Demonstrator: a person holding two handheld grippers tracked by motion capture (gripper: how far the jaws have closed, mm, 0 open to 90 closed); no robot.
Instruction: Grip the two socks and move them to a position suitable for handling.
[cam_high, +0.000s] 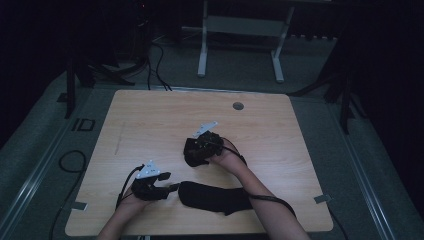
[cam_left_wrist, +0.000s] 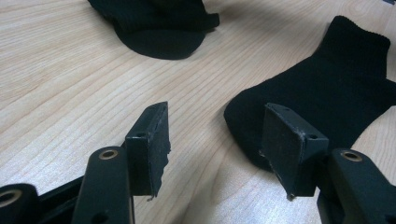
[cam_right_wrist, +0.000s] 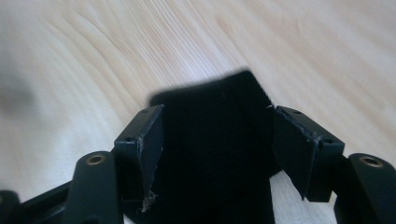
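We count two black socks on the wooden table (cam_high: 150, 115): one sock (cam_high: 215, 198) lies flat at about six o'clock, near the front edge, and a second sock (cam_high: 196, 156) sits bunched near the centre, just up from the first. Our left gripper (cam_high: 167, 188) stands with its jaws apart and bare table between them, the flat sock's end just beside one jaw, while our right gripper (cam_right_wrist: 217, 140) has its jaws spread around the bunched sock's fabric without pinching it. We judge the pairing barely begun: the socks lie apart, not yet matched or folded.
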